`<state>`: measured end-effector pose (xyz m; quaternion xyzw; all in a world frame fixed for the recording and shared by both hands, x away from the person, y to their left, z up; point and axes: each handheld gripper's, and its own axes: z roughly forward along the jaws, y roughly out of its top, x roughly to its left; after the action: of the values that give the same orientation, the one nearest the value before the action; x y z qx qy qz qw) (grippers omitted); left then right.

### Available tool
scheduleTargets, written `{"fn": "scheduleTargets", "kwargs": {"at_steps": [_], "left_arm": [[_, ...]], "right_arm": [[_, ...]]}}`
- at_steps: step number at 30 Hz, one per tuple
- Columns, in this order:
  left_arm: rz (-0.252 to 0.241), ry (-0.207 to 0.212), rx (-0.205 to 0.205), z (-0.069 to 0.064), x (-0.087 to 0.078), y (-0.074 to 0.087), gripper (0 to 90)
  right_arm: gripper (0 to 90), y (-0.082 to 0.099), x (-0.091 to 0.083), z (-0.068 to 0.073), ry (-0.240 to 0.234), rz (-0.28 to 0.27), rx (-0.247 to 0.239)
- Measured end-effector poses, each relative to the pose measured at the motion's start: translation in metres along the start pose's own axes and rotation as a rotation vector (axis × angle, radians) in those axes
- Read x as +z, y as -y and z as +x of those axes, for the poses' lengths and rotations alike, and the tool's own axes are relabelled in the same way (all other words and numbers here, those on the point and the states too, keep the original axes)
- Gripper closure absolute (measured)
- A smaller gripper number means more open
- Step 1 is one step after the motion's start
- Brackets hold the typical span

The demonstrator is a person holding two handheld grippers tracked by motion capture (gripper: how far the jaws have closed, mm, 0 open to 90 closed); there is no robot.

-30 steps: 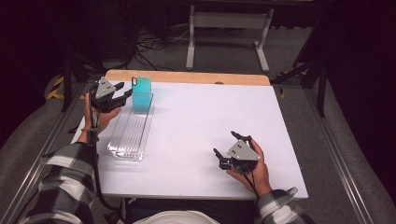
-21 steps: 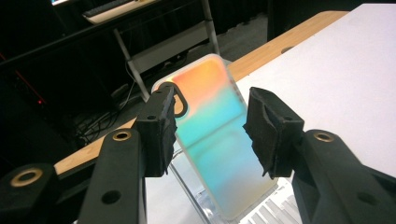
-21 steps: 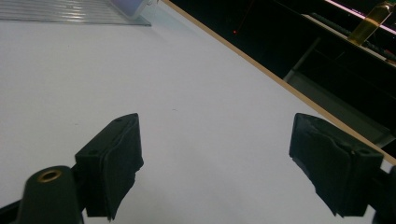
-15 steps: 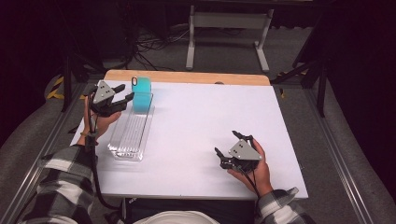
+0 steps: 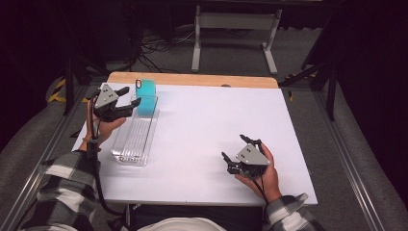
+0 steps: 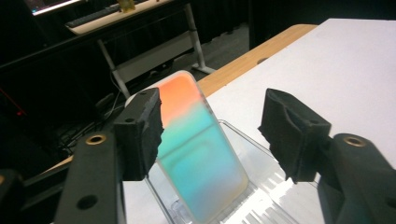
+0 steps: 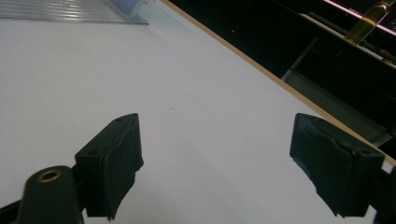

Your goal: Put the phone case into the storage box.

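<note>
Left gripper point(image 5: 129, 97) is drawing back from the phone point(image 6: 198, 154), jaws spreading apart and no longer touching it. Phone is standing tilted at the far end of the clear tray point(image 5: 130, 144), leaning on the end wall. Judgement: placement done, release underway. Right gripper point(image 5: 238, 154) is idling well right of the tray, jaws apart, empty.

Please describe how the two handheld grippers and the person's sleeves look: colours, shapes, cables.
Both the left gripper and the right gripper are black, with two blocky black jaws and a grey three-cornered plate on top. Brass-coloured rivets sit on the jaw arms. A black cable trails from each. The sleeves are plaid in black, white and grey.
</note>
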<state>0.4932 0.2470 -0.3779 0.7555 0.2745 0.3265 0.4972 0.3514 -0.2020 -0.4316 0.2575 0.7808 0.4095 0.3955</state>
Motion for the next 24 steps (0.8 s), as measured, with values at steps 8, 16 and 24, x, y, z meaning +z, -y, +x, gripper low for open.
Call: {"fn": "scheduleTargets", "kwargs": {"at_steps": [8,16,24], "left_arm": [[-0.008,0.033,-0.035,-0.004,0.000,0.001,31.8],[-0.021,0.034,-0.041,-0.011,-0.006,-0.001,24.3],[-0.024,0.032,-0.039,-0.019,-0.013,-0.001,19.1]], "right_arm": [[17.0,0.000,0.000,0.000,-0.001,0.000,-0.002],[17.0,0.000,-0.001,-0.001,0.004,-0.006,0.001],[17.0,-0.001,-0.002,-0.001,0.005,-0.007,0.004]]}}
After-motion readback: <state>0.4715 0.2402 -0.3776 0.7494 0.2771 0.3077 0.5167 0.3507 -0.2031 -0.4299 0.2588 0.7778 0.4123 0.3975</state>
